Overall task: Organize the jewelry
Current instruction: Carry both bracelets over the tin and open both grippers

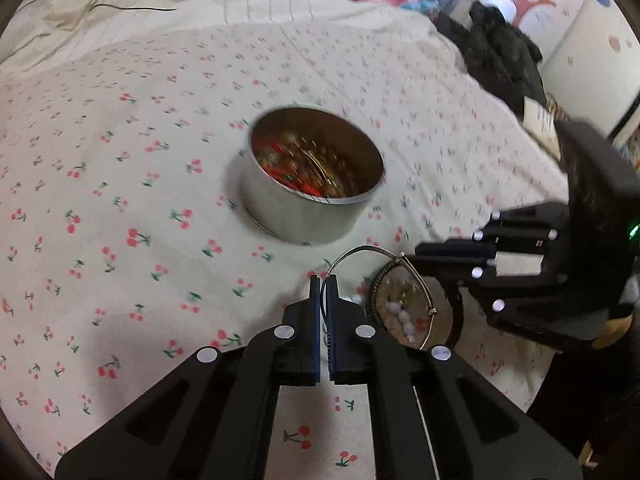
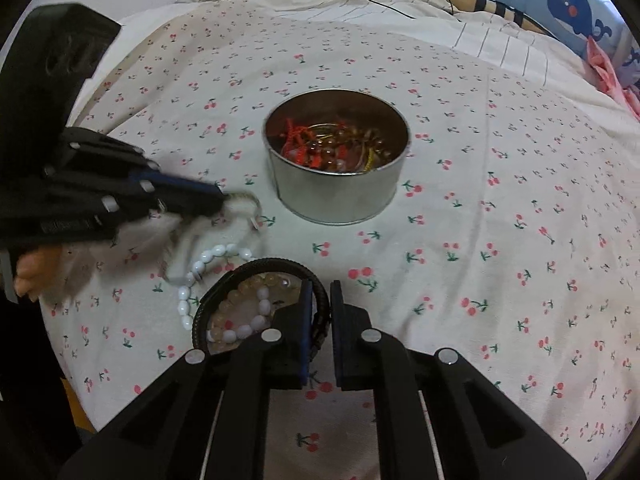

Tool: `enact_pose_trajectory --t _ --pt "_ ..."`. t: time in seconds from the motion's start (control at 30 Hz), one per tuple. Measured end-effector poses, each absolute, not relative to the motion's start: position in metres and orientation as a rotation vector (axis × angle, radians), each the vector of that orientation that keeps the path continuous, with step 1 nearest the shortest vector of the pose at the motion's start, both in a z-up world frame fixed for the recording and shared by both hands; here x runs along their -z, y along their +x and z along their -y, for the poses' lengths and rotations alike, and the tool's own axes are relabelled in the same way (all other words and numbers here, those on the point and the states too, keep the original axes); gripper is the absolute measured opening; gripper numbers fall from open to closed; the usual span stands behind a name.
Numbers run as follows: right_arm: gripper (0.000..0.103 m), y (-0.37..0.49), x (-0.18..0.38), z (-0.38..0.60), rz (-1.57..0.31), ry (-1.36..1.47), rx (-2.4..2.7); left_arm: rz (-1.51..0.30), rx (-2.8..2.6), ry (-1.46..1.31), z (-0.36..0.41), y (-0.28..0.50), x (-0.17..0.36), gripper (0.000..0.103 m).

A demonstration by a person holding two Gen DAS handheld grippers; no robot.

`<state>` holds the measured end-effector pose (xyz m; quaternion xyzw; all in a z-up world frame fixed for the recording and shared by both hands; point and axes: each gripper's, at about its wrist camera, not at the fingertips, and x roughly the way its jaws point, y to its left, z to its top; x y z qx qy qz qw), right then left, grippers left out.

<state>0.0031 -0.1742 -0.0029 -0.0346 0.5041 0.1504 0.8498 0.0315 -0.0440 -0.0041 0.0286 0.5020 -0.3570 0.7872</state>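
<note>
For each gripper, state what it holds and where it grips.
Left gripper: thin silver bangle, pinched at its rim. Right gripper: black braided bracelet, clamped on its band.

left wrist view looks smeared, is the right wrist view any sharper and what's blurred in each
Left wrist view: motion blur smears the tin and the cherry-print sheet, while the left gripper stays crisp. Right wrist view: much sharper, the tin's beads readable; only the left gripper and the thin bangle it pinches are smeared. Both views bend straight lines at the fisheye edges.
</note>
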Motion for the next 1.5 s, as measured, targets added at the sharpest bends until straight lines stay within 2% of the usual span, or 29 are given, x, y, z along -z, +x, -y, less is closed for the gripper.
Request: enact_pose_trajectory --t 0.6,0.87,1.17,1.5 --pt "0.009 0.01 -0.053 0.218 -0.866 0.141 -0.224 -0.956 0.668 -0.015 0.033 0.054 -0.04 0.002" --pt "0.009 0.022 -0.073 0.242 -0.759 0.217 -0.065 -0.928 0.556 0.003 0.052 0.074 -0.036 0.002" --pt "0.009 0.049 -0.066 0.241 -0.744 0.241 0.005 -0.975 0.502 0.094 0.086 0.095 -0.012 0.005" --pt "0.01 0.073 -0.045 0.201 -0.8 0.18 -0.075 -0.943 0.457 0.039 0.055 0.094 -0.029 0.012"
